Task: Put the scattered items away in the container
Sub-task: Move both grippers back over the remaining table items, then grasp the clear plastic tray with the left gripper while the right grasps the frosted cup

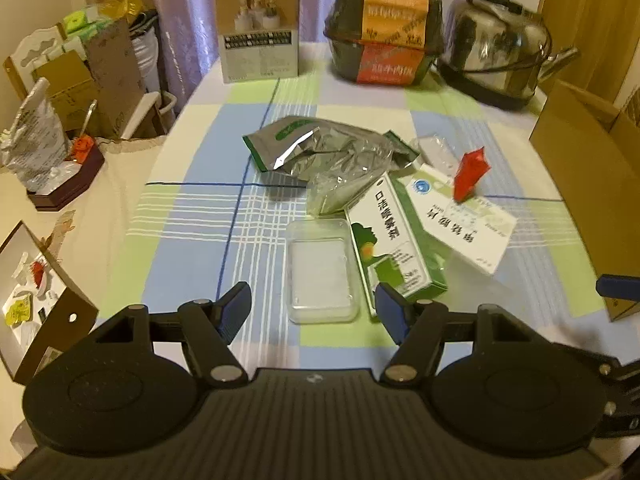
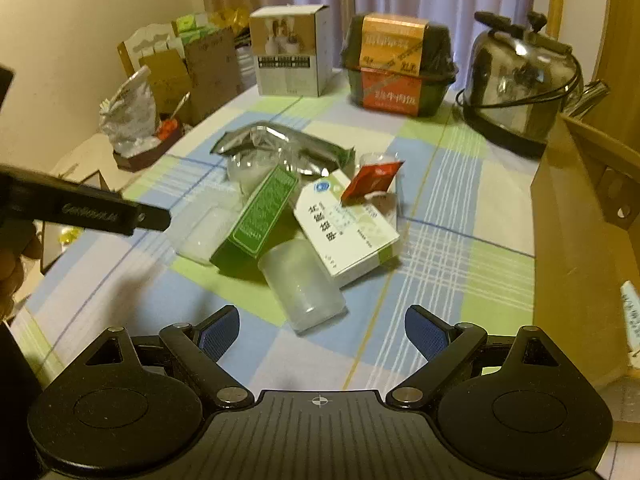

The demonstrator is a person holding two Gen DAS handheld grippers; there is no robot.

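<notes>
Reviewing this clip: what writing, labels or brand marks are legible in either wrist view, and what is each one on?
"口洁喷雾剂": green and white box, left wrist view; small print unreadable.
White medicine box: large Chinese characters, upside down, too blurred.
Black food container: large characters on orange and red band, too blurred.
Left gripper: embossed word, too blurred.
White carton: print too small.
Silver pouch, red sachet: nothing readable.

Two low forward views, shared table (image 1: 192,208)
</notes>
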